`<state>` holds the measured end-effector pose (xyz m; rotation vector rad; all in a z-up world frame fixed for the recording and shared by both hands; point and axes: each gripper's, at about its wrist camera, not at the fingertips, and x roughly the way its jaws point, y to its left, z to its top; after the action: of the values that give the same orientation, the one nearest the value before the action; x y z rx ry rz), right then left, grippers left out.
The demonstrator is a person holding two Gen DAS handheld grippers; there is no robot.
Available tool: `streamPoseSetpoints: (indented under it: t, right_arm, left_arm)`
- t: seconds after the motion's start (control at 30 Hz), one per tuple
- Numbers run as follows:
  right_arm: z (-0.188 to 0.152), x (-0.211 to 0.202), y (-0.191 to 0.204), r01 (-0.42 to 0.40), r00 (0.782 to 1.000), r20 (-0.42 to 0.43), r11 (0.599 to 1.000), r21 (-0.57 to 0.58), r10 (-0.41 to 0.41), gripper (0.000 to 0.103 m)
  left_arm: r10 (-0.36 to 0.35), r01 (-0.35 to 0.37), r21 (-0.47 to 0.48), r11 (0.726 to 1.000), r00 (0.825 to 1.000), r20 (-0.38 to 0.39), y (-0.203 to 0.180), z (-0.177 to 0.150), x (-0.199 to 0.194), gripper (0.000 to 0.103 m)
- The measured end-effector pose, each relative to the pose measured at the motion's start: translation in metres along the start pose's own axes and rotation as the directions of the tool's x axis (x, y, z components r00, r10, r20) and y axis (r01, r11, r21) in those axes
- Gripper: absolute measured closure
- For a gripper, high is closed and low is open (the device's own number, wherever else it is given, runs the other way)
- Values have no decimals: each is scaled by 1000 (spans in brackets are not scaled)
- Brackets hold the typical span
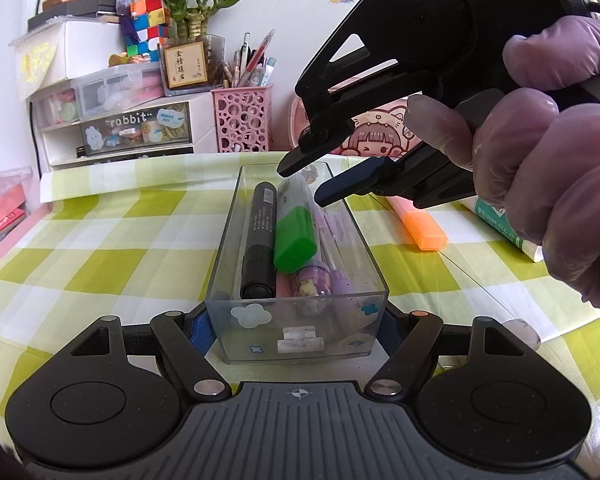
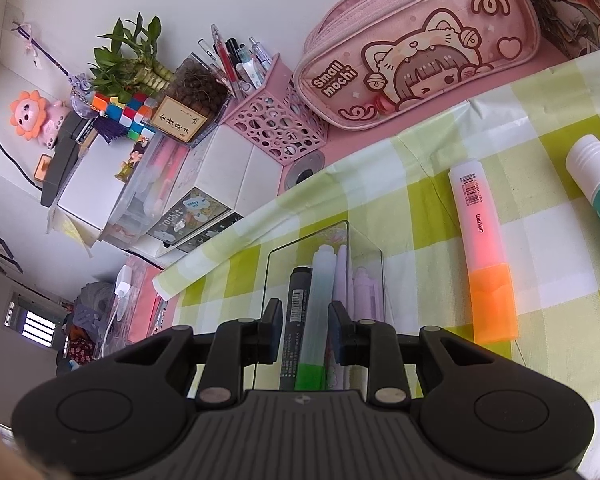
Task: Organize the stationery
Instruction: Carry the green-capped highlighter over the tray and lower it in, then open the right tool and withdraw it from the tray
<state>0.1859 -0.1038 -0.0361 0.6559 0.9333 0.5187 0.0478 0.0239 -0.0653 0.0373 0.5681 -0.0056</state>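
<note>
A clear plastic box (image 1: 260,344) stands on the green checked cloth. In it lie a black marker (image 1: 260,236), a green-capped highlighter (image 1: 296,240) and purple pens (image 1: 336,268). My left gripper (image 1: 296,328) is shut on the box's near end, one blue pad against each side wall. My right gripper (image 1: 306,182), held by a gloved hand, hovers over the box's far end. In the right wrist view its fingers (image 2: 306,332) stand apart above the black marker (image 2: 296,320) and the highlighter (image 2: 320,300), pressing on neither.
An orange highlighter (image 2: 488,260) and a glue stick (image 2: 596,184) lie on the cloth to the right of the box. Behind stand a pink pencil case (image 2: 420,48), a pink pen holder (image 1: 242,118) and a drawer unit (image 1: 120,128).
</note>
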Motion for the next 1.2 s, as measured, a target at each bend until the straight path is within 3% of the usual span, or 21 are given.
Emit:
streamPoseSetpoints:
  t: [0.53,0.97,1.2]
  right_arm:
    - [-2,-23,4,38,998,57,995,-93,-33,71]
    - [-16,-73,-30,98,977,202,989,-111,-74,51]
    - [-42,-72,-44,147,966,242,959,-243,-87,48]
  left_arm:
    - [0,0,0,1000,1000,0,0,0,0,29]
    - [0,0,0,1000,1000,0,0,0,0,29]
    - [0,0,0,1000,1000,0,0,0,0,29]
